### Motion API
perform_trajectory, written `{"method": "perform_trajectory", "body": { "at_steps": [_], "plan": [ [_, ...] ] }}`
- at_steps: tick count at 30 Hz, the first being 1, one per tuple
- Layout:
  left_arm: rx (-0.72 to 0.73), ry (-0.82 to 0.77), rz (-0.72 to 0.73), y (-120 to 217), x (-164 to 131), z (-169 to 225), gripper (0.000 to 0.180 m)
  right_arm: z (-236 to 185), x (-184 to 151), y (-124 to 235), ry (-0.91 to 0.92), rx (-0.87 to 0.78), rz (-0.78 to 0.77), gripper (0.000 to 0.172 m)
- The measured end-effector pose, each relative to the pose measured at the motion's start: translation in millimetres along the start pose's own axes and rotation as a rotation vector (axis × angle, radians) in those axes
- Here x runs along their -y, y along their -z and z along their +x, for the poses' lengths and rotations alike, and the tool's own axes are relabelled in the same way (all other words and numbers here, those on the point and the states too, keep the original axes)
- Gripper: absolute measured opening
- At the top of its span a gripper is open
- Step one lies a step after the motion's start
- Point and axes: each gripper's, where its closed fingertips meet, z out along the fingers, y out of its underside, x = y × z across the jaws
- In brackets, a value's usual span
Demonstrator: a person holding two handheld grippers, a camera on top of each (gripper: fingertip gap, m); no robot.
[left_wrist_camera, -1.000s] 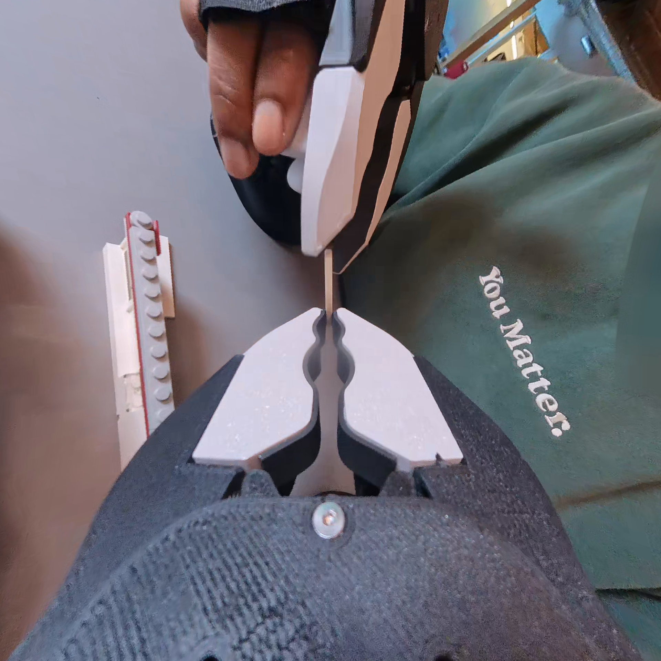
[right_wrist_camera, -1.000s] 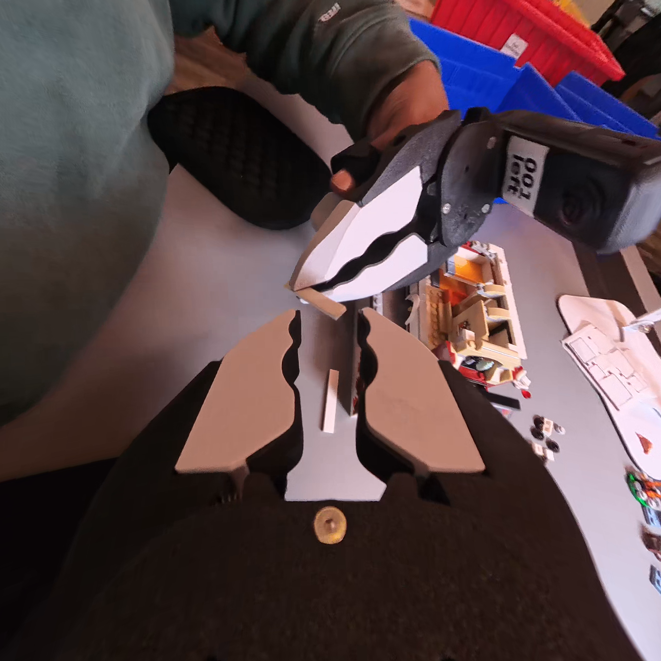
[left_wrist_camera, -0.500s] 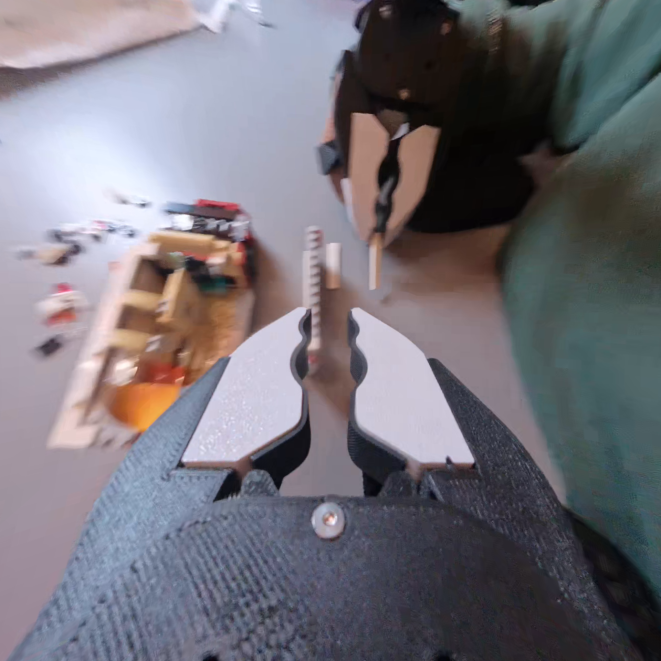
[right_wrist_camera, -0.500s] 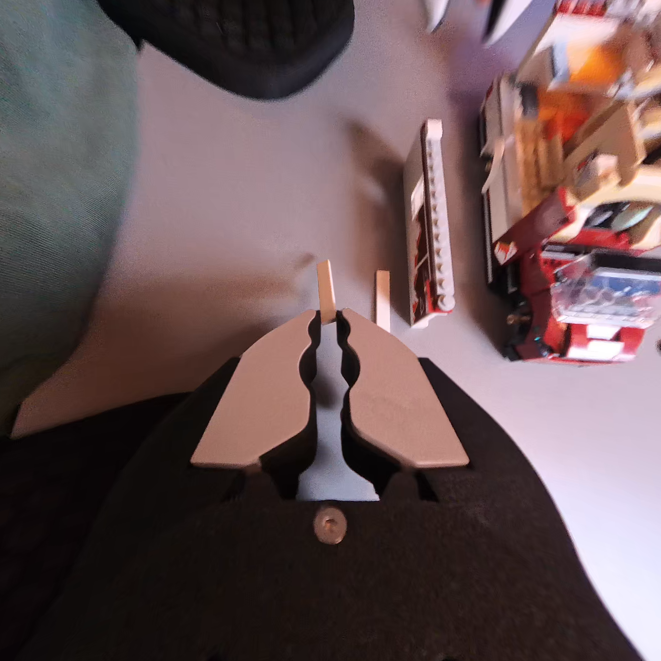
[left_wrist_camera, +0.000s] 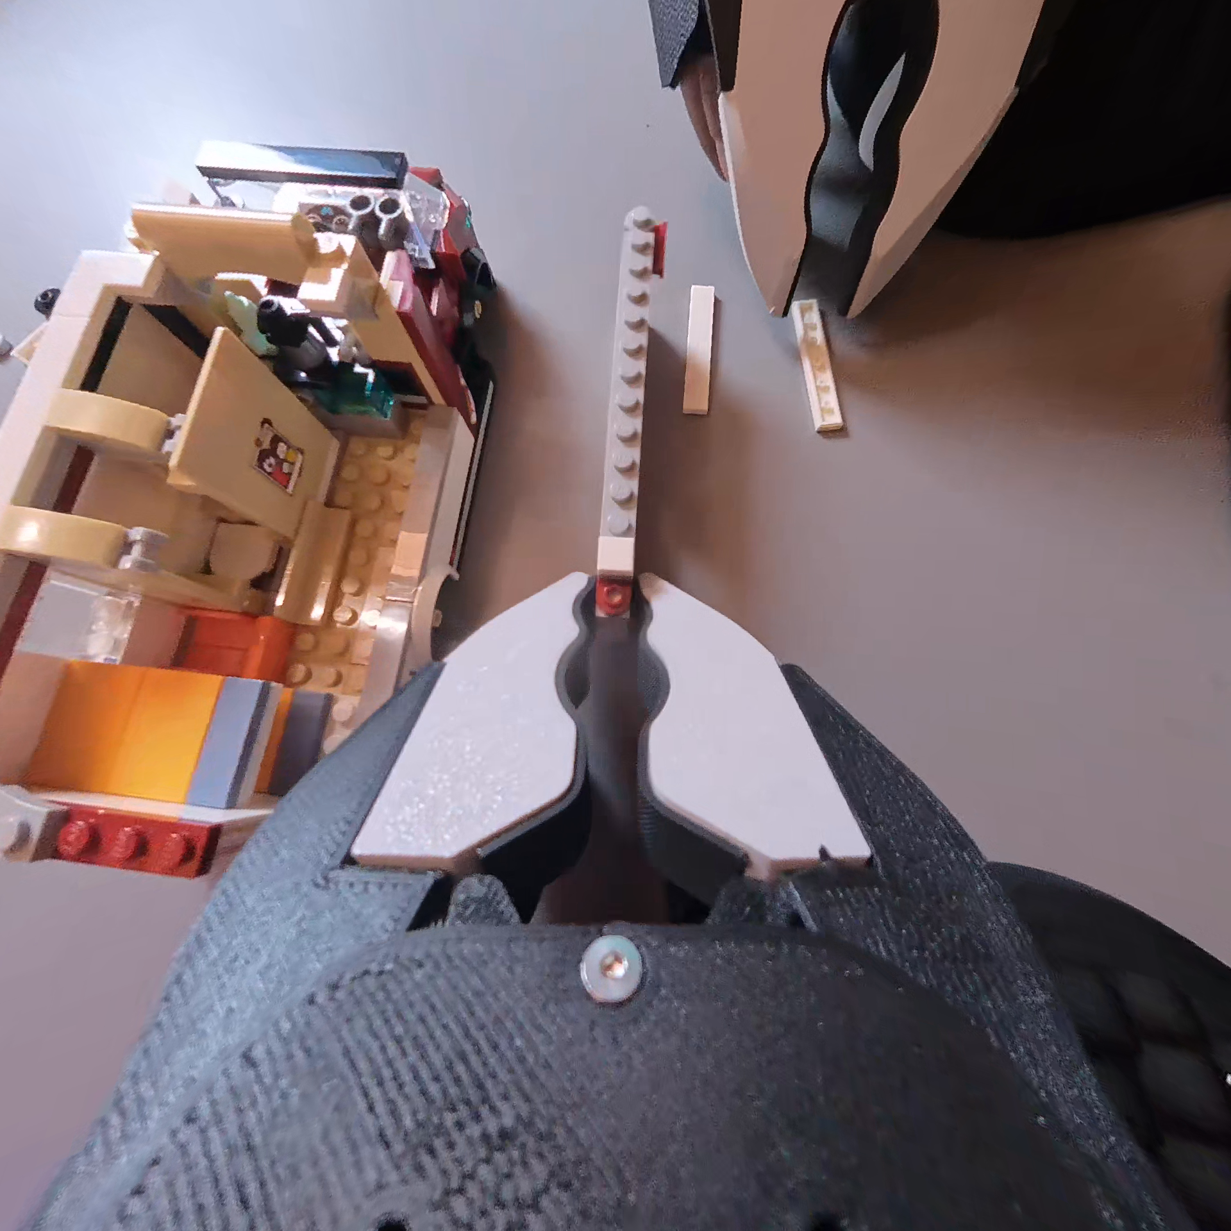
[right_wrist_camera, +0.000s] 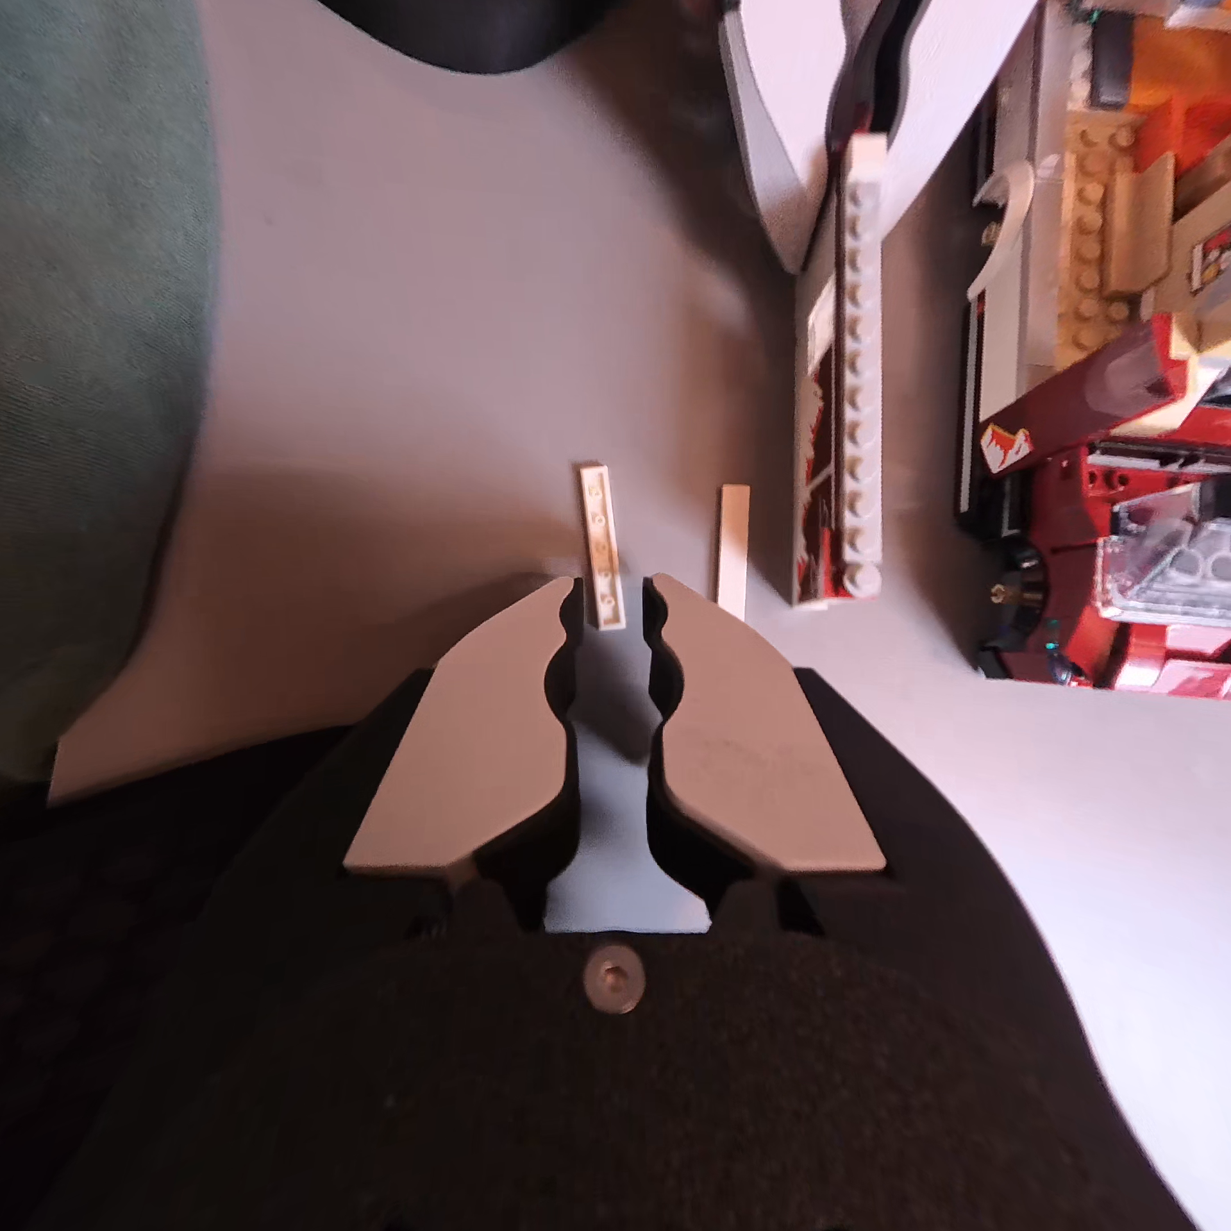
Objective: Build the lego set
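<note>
My left gripper (left_wrist_camera: 614,589) is shut on the near end of a long grey studded strip (left_wrist_camera: 629,373) with a white and a red end piece, which lies on the grey table (left_wrist_camera: 932,599). The right wrist view shows the same strip (right_wrist_camera: 859,366) clamped between the left gripper's fingers (right_wrist_camera: 766,133). My right gripper (right_wrist_camera: 609,586) is open. A thin tan tile (right_wrist_camera: 603,546) lies underside up on the table between its fingertips, not pressed by either. The left wrist view shows that tile (left_wrist_camera: 818,366) in front of the open right gripper (left_wrist_camera: 816,303).
A second tan tile (left_wrist_camera: 699,350) lies between the strip and the first tile. A large tan, red and orange brick model (left_wrist_camera: 233,433) stands beside the strip, also in the right wrist view (right_wrist_camera: 1099,333). A green sleeve (right_wrist_camera: 86,333) is at the left. Tip to tip, the grippers are about 11 cm apart.
A second ago both grippers pinched the tan tile in the air. The left let go, swung down and closed on the long strip's end. The right set the tile on the table and opened.
</note>
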Motion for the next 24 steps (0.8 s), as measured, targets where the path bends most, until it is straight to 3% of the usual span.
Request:
{"method": "perform_trajectory", "body": {
  "at_steps": [8,12,14,18,24],
  "plan": [
    [-0.020,0.026,0.023,-2.9,2.5,4.4,0.009,-3.0,1.8,-10.6,0.048,0.011,-0.068,0.011],
    [0.010,-0.001,0.039,4.8,4.1,1.4,0.031,-5.0,1.6,-10.0,0.044,0.026,-0.076,0.007],
    [0.053,-0.068,0.112,19.1,19.1,2.0,0.032,-6.3,8.8,-6.9,0.027,0.031,-0.016,0.007],
    [0.062,-0.372,0.284,38.5,55.4,40.5,0.020,-5.1,38.6,14.5,-0.145,0.131,0.256,0.007],
    [0.141,-0.584,0.261,17.8,67.8,59.7,0.019,-7.2,52.4,24.9,-0.299,0.309,0.389,0.007]
  ]
}}
